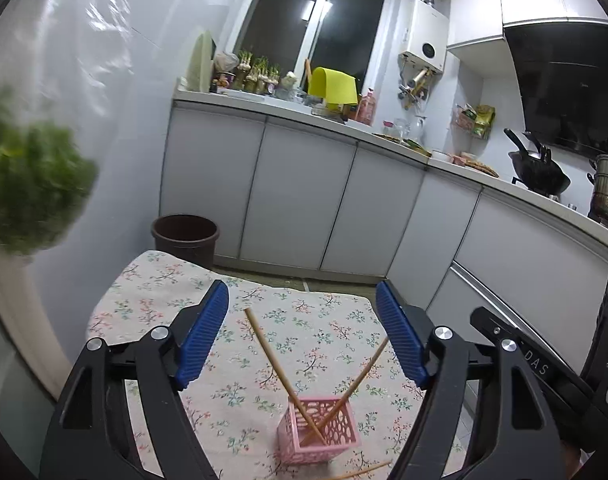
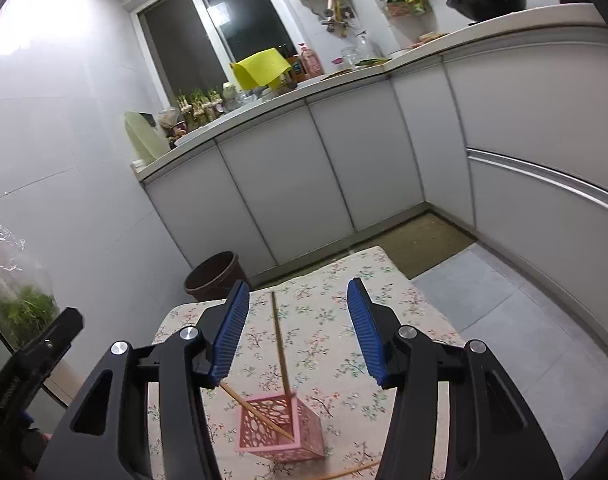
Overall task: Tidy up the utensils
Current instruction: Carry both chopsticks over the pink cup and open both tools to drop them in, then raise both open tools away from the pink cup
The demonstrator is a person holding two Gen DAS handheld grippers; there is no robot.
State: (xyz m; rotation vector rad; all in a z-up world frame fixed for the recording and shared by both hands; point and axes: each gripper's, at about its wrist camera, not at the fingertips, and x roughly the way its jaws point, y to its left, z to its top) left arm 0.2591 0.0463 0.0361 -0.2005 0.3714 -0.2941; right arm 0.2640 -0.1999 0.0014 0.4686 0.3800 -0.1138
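While seen from the left wrist, left gripper (image 1: 302, 332) gaping wide with nothing between its blue pads; pink holder (image 1: 319, 428) low centre on the floral tablecloth (image 1: 144, 304), two chopsticks (image 1: 268, 354) crossed inside and leaning outward; another loose chopstick (image 1: 363, 471) flat on the cloth at the bottom edge, just beside the holder; likely to tip the light holder if a descending finger clips a leaning stick; likely also to roll the flat stick off when pinching it against soft cloth; brown bin (image 1: 185, 236) beyond the table's far edge, blurred greenery at far left, white cabinets behind.

From the right wrist, right gripper (image 2: 298, 330) equally wide open, holding nothing; same holder (image 2: 280, 426) low centre, one stick upright through the frame's middle, the other slanting towards the left pad; loose chopstick (image 2: 351, 470) at bottom, partly hidden by the right finger; leaning sticks directly in the approach path, hence risk of knocking them out; bin (image 2: 214, 276) at left centre, well apart.
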